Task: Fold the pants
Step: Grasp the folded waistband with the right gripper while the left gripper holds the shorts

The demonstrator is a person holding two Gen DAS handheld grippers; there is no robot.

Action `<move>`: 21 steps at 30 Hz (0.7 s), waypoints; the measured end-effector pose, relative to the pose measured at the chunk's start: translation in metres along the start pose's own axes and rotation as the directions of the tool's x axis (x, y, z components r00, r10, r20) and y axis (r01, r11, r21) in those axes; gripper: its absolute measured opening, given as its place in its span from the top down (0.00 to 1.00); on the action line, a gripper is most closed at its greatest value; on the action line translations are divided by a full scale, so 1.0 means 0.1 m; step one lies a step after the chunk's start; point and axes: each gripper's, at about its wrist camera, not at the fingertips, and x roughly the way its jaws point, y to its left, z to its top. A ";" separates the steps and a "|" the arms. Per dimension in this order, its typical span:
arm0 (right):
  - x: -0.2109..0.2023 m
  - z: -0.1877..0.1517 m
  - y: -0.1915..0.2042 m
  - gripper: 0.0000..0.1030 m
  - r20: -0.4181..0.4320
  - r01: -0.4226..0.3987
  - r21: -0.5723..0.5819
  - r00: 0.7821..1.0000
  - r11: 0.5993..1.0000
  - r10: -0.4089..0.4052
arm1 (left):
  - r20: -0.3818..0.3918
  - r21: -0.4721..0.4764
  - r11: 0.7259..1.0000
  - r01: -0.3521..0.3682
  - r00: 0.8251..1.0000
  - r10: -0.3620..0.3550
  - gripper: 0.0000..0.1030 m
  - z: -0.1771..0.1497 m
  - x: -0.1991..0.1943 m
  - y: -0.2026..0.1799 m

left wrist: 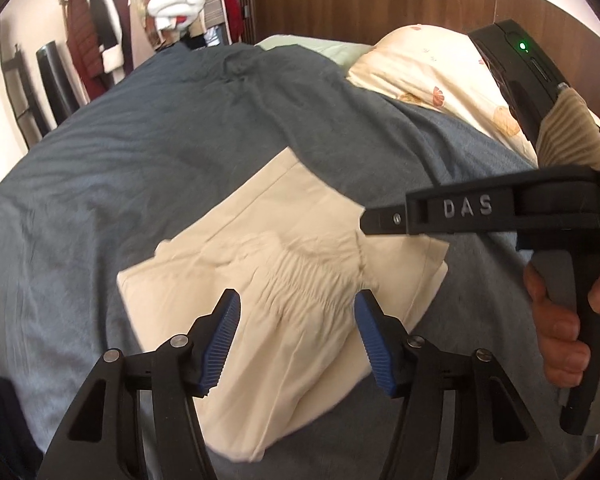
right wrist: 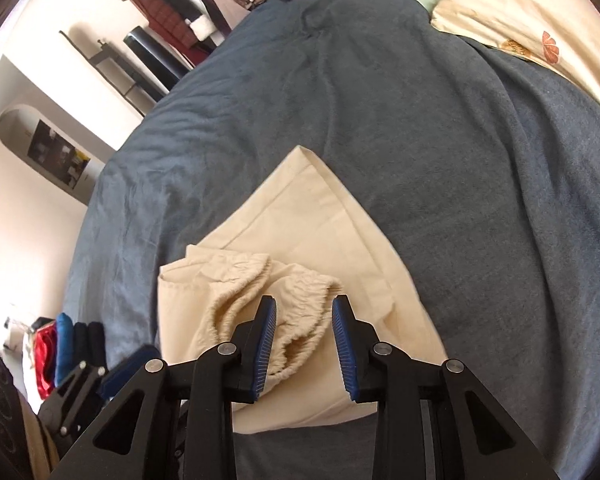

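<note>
Your left gripper (left wrist: pixel 296 340) gapes wide and your right gripper (right wrist: pixel 304 344) stands open too, both empty, poised over the pants (right wrist: pixel 300 248), which lie folded on the blanket (right wrist: pixel 420 120) directly ahead. Lower onto the gathered waistband (right wrist: pixel 284 312) between your pads, pinching every layer evenly before lifting.

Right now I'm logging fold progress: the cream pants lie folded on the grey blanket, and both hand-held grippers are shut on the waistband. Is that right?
Not quite. The cream pants do lie folded on the grey blanket, but both hand-held grippers are open: the right wrist view shows the right one over the waistband, gripping nothing; the left wrist view shows the left one likewise.
</note>
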 end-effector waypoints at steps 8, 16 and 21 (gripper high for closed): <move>0.07 0.03 -0.18 0.70 -0.048 0.005 0.025 0.999 1.000 -0.004 | -0.052 -0.033 0.998 0.062 0.997 -0.063 0.35 0.08 0.25 0.06; 0.17 0.15 -0.15 0.70 -0.077 -0.117 0.067 0.990 0.991 0.122 | -0.061 -0.071 0.992 0.106 0.992 -0.110 0.36 0.06 0.30 0.04; 0.55 0.33 0.06 0.70 -0.194 -0.200 0.015 0.961 0.980 0.199 | -0.068 -0.088 0.988 0.127 0.989 -0.133 0.36 0.00 0.30 0.06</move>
